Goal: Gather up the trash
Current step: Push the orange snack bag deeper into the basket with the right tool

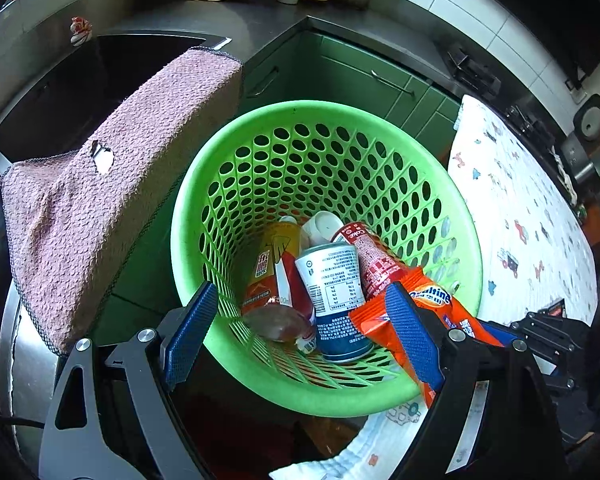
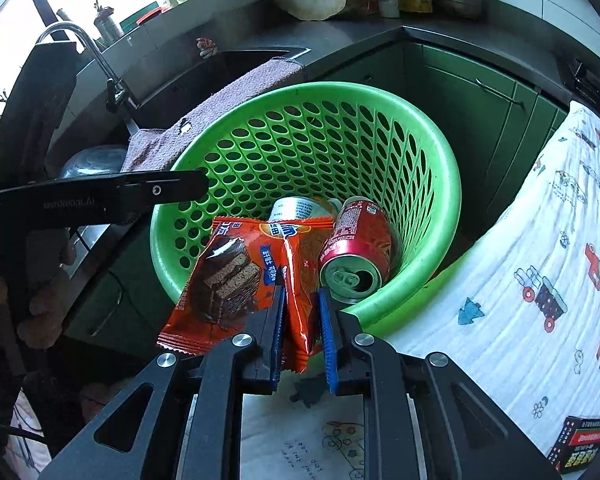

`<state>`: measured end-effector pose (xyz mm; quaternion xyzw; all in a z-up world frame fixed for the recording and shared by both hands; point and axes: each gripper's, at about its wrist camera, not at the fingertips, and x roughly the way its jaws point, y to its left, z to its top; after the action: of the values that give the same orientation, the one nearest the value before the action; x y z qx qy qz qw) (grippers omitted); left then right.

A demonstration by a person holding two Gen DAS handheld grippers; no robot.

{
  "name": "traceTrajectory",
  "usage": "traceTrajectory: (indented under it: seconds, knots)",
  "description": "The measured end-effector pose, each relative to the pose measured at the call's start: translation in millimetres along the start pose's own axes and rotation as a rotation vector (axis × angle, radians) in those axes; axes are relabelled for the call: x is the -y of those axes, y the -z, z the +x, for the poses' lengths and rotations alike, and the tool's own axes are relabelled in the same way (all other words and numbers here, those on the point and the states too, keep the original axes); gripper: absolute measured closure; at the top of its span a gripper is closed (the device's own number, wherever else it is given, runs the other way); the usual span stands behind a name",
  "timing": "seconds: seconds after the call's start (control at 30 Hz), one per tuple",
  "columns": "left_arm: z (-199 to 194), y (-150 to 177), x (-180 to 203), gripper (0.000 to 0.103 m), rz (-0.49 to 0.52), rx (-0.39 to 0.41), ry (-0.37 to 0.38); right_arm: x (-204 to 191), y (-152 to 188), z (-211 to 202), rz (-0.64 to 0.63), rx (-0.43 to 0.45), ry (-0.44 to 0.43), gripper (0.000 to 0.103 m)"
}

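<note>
Kitchen corner, green basket [image 2: 452,184] at the cloth-covered surface's [image 2: 520,240] edge. Right tongs [image 2: 302,316] clamped on orange wrapper [image 2: 236,272], poised lengthwise over the near rim. Left tongs [image 1: 296,320] wide, empty.

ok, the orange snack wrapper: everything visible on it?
The orange wrapper is glossy foil-like plastic with a chocolate cake picture, blue logo and crimped, serrated end seams. It looks creased and folded lengthwise. The right tongs are shut on its lower middle fold, holding it tilted over the near rim of the green basket, above the red can.
</note>
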<state>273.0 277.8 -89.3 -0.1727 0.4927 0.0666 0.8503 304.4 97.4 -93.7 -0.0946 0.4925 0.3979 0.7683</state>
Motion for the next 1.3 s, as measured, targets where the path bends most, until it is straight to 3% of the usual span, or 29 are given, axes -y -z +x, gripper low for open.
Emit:
traceTrajectory:
  seconds: [0.53, 0.83, 0.93, 1.13, 1.3]
  knots:
    - [-5.7, 1.6, 2.8, 0.018, -0.003, 0.01, 0.006, -6.5, 3.1, -14.2, 0.013, 0.032, -0.02, 0.087]
    - [-10.7, 1.5, -7.3, 0.018, -0.014, 0.016, -0.003, -3.9, -13.4, -20.1, 0.056, 0.142, -0.057, 0.087]
    - [-12.4, 1.0, -10.5, 0.018, -0.019, 0.023, -0.004, -8.5, -17.7, -20.9, -0.013, 0.177, -0.007, 0.087]
    - [-15.4, -1.5, -15.0, 0.018, -0.026, 0.033, -0.008, -7.5, -25.8, -15.6, 0.01, 0.165, 0.076, 0.087]
    - [-14.8, -2.6, -19.4, 0.018, -0.034, 0.033, -0.011, -7.3, -28.1, -15.0, 0.017, 0.187, 0.031, 0.087]
